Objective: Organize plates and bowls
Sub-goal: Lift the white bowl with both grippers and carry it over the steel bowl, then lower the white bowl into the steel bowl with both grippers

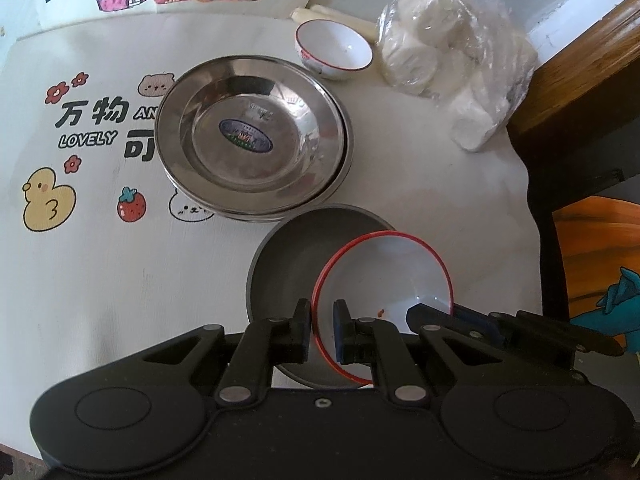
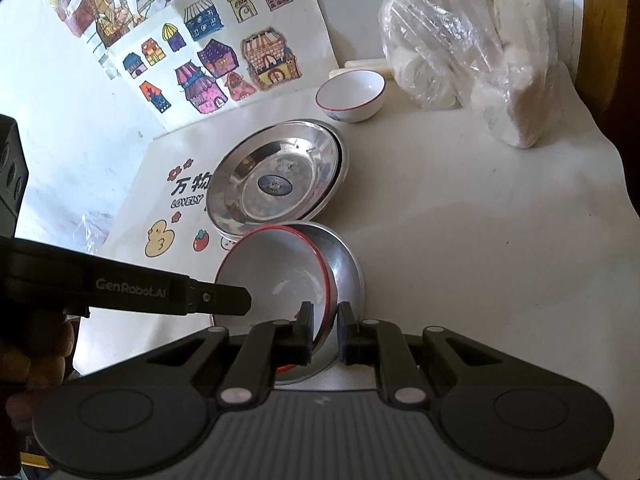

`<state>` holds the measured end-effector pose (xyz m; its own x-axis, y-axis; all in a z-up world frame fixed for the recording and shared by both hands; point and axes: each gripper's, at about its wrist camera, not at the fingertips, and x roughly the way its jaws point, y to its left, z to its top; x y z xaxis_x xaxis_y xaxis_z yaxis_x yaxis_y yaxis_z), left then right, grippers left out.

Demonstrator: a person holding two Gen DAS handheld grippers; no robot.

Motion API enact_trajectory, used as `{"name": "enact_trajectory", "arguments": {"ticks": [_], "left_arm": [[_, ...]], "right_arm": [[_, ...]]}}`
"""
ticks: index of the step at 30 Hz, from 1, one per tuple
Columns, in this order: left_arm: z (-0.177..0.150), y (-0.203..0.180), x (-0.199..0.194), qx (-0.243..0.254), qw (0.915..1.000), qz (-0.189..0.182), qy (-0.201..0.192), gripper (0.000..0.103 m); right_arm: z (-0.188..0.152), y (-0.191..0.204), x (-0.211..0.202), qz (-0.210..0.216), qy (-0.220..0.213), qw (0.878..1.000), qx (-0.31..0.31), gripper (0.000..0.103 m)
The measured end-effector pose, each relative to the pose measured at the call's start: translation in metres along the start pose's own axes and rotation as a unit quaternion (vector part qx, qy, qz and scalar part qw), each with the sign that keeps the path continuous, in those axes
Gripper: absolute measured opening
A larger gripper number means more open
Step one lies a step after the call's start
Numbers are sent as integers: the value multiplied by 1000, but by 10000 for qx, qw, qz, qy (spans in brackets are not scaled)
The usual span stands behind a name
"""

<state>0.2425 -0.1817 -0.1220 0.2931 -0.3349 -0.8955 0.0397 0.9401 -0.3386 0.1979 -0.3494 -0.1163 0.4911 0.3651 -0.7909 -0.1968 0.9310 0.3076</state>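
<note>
A white bowl with a red rim (image 1: 384,276) (image 2: 276,264) sits tilted inside a grey steel bowl (image 1: 288,264) (image 2: 348,276) near the table's front. My left gripper (image 1: 322,330) is shut on the white bowl's near rim, and its tip (image 2: 244,300) reaches that bowl from the left. My right gripper (image 2: 325,330) is shut on the bowl's opposite rim and shows as a dark arm (image 1: 418,314) from the right. Behind them lies a stack of steel plates (image 1: 252,136) (image 2: 276,184). A second small red-rimmed bowl (image 1: 334,50) (image 2: 352,94) stands further back.
A plastic bag of white rolls (image 1: 452,60) (image 2: 460,60) lies at the back right. Coloured house drawings (image 2: 224,60) lean on the wall. A wooden frame (image 1: 580,72) borders the table on the right, and the white cloth's edge (image 2: 624,184) drops off there.
</note>
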Motion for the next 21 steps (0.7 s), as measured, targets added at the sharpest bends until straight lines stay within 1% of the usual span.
{"name": "enact_trajectory", "arguments": {"ticks": [8, 21], "left_arm": [[2, 3, 11, -127, 9995, 196, 208, 11], [8, 9, 20, -355, 9978, 408, 386, 12]], "right_arm": [[4, 0, 10, 61, 170, 9998, -113, 13], [14, -1, 25, 213, 430, 9984, -297, 13]]}}
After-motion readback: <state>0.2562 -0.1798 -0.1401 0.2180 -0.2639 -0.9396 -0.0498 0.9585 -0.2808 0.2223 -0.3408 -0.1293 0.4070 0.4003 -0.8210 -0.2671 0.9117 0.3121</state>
